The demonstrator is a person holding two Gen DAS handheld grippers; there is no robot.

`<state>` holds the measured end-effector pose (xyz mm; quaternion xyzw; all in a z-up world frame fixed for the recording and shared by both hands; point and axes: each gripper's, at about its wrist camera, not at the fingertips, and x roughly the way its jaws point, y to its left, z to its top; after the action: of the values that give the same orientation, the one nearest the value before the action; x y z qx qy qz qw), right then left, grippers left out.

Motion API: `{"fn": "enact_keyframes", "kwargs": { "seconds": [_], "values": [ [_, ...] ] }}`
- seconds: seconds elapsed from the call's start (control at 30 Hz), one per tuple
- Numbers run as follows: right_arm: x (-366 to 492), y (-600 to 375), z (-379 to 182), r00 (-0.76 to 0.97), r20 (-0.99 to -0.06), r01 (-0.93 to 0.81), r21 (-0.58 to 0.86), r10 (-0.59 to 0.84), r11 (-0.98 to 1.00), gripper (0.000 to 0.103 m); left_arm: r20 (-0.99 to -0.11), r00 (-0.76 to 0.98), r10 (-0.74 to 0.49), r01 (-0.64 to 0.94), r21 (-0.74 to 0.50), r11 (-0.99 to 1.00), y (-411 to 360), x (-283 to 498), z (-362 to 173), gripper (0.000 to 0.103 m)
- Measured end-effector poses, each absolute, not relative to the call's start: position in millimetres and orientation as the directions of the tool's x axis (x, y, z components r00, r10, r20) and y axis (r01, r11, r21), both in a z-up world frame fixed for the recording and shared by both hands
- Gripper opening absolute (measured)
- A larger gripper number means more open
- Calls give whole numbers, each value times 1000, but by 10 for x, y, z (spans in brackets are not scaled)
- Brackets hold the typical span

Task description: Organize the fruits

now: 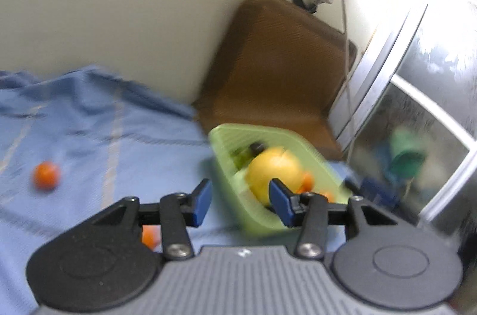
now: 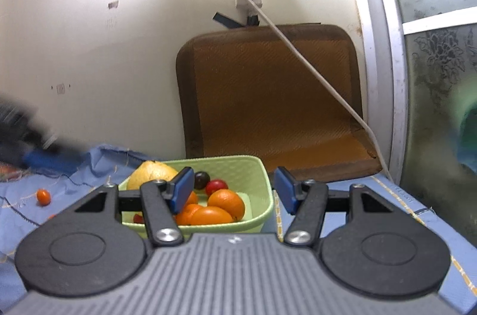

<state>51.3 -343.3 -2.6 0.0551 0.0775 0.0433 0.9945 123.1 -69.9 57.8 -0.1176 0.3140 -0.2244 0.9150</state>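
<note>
Both my grippers are empty. Left gripper (image 1: 240,203): blue pads spread, nothing between them. Right gripper (image 2: 234,189): pads spread wide, also holding nothing.

The green basket (image 2: 262,174) sits on the blue cloth (image 1: 89,130) straight ahead of my right gripper and close to it. It already holds a big yellow fruit (image 2: 153,174), several oranges (image 2: 226,203) and some small dark and red fruits.

Still loose on the cloth: one small orange fruit (image 1: 45,175), well off to the left of my left gripper and apart from the basket. The right wrist view shows one (image 2: 43,196) far left too, probably the same fruit. Another orange piece (image 1: 150,237) peeks out under my left gripper's linkage; partly hidden.

Judgement: the left gripper is nearer to the loose fruit, which lies to its left and the basket to its right. The fruit is roundish, so I see no preferred grip axis. The left view is blurred.
</note>
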Motion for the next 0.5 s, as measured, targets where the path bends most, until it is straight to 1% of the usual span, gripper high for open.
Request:
{"fn": "enact_keyframes", "kwargs": {
  "seconds": [0.17,0.27,0.4,0.5],
  "values": [
    [314,-3395,19,983,-126,-116,164,137,980,62,-564,755,-334,219,-264,939,-41,866,375,43],
    [179,-3250,5,965,-155,-177,203,210,963,62,-573,788,-226,118,-219,969,289,840,315,43],
    [70,-2897,-30,926,-203,-270,237,320,933,62,-573,802,-167,61,-200,978,505,871,187,44],
    [80,-2589,-71,892,-252,-326,214,375,921,62,-585,793,-169,58,-204,977,556,875,55,44]
  ]
}}
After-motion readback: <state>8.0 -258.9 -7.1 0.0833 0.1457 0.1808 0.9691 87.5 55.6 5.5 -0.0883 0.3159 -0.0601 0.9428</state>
